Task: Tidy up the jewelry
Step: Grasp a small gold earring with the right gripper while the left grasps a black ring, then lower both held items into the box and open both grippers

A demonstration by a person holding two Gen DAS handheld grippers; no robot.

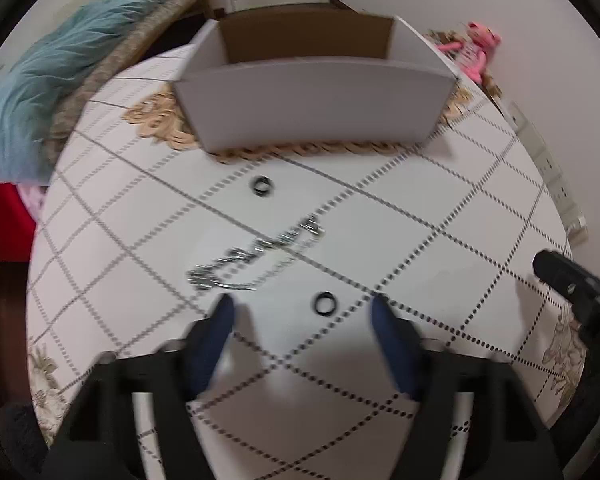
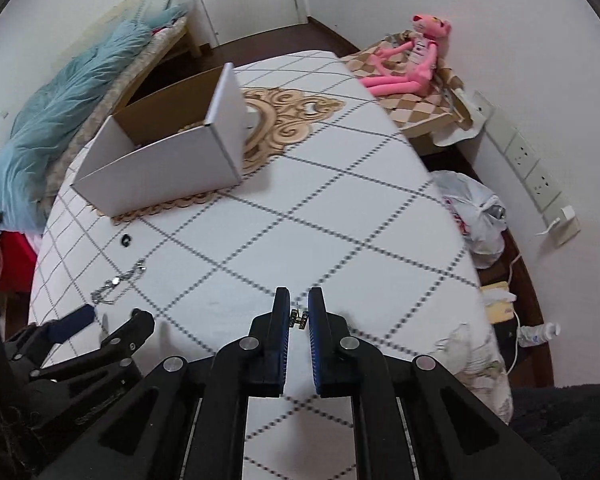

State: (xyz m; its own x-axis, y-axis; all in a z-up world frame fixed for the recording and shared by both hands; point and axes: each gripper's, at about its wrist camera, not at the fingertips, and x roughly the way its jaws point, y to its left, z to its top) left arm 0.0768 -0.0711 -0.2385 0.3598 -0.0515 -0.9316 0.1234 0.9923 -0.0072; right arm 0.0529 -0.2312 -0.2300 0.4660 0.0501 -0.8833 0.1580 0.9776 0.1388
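My left gripper (image 1: pixel 302 310) is open, its blue fingertips just above the table on either side of a black ring (image 1: pixel 325 303). A second black ring (image 1: pixel 262 186) lies farther off, near the white cardboard box (image 1: pixel 312 104). A silver chain (image 1: pixel 256 256) lies between the two rings. In the right wrist view my right gripper (image 2: pixel 299 318) is shut on a small gold earring (image 2: pixel 300 319). The left gripper (image 2: pixel 100 330), the chain (image 2: pixel 118 280), one ring (image 2: pixel 125 241) and the open box (image 2: pixel 160 160) show at the left there.
A white checked tablecloth (image 2: pixel 340 220) covers the table, with a tan woven mat (image 1: pixel 156 120) under the box. A pink plush toy (image 2: pixel 412 60) sits at the back right, a bed with a blue blanket (image 2: pixel 60 112) at the left, a plastic bag (image 2: pixel 472 212) off the right edge.
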